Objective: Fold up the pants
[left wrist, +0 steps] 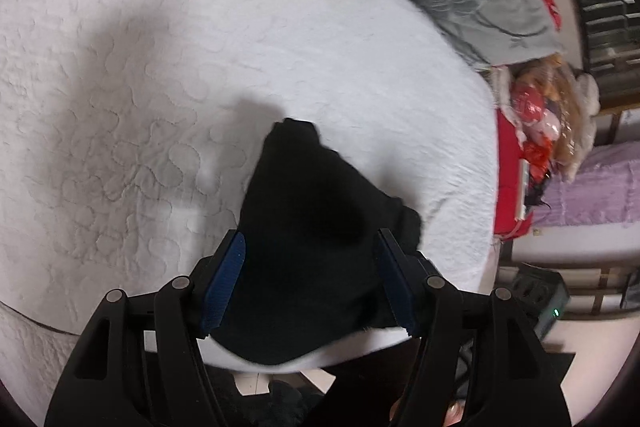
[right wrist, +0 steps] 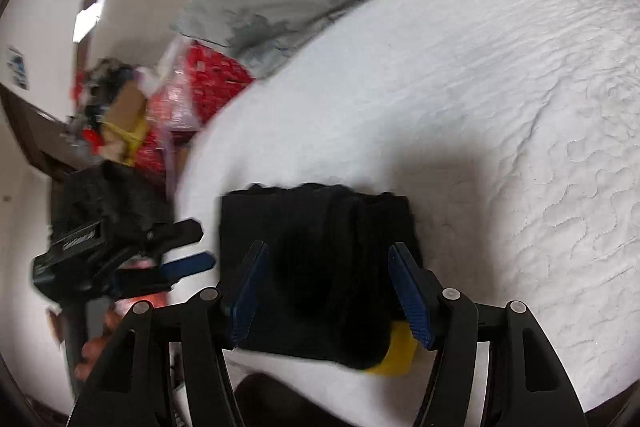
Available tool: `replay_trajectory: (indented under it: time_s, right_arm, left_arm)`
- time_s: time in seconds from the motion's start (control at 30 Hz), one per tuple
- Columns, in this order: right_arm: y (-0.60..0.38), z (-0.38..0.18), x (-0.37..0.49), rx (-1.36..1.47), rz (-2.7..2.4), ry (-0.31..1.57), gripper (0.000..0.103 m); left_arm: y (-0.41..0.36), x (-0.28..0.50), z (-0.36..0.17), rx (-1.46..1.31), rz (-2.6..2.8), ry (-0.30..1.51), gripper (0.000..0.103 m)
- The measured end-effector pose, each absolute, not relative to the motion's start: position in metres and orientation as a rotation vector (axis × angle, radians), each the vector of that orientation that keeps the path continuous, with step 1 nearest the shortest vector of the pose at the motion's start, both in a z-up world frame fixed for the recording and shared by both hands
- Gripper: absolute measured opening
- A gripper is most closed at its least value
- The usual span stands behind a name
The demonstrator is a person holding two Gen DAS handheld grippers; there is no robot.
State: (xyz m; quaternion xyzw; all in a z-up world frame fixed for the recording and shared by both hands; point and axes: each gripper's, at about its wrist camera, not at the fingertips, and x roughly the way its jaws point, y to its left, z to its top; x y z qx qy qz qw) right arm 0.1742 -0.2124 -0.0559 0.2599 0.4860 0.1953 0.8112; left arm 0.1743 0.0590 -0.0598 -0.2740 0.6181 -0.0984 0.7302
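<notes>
Pants [right wrist: 316,267] lying as a compact folded black bundle near the bed [right wrist: 500,107] edge, apparently finished, with left tool [left wrist: 308,283] and right tool [right wrist: 326,299] both gaping, gripping nothing.

pants [right wrist: 316,267]: 1 | hand-held gripper: left [left wrist: 310,279], right [right wrist: 330,291] | quilt [left wrist: 160,67]: 1

Black pants [right wrist: 316,267] lie folded compactly on the white bed [right wrist: 500,107].
</notes>
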Motion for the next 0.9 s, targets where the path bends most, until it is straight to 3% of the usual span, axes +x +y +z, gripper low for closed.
replay_trajectory:
  time_s: [0.07,0.1,0.27,0.43,0.57,0.73,0.9]
  right_arm:
    - [-0.203,-0.060,0.180,0.494,0.419,1.057,0.035]
    - [-0.201,-0.061,0.182,0.470,0.429,1.068,0.012]
    - [-0.236,-0.050,0.176,0.506,0.440,1.018,0.012]
    - [-0.256,-0.088,0.183,0.610,0.393,1.109,0.011]
    - [-0.267,-0.081,0.182,0.701,0.442,1.081,0.019]
    - [-0.270,-0.069,0.202,0.784,0.435,1.029,0.047]
    - [-0.242,-0.072,0.218,0.687,0.423,1.065,0.047]
  left_arm:
    - [0.057,0.180,-0.072,-0.643,-0.206,1.390,0.065]
    - [0.054,0.181,-0.073,-0.649,-0.196,1.391,0.065]
    - [0.033,0.178,-0.070,-0.573,-0.193,1.359,0.065]
    - [0.025,0.182,-0.089,-0.543,-0.145,1.395,0.067]
    - [0.044,0.176,-0.074,-0.640,-0.195,1.367,0.066]
    - [0.051,0.187,-0.057,-0.681,-0.203,1.320,0.066]
    - [0.036,0.205,-0.067,-0.572,-0.144,1.370,0.066]
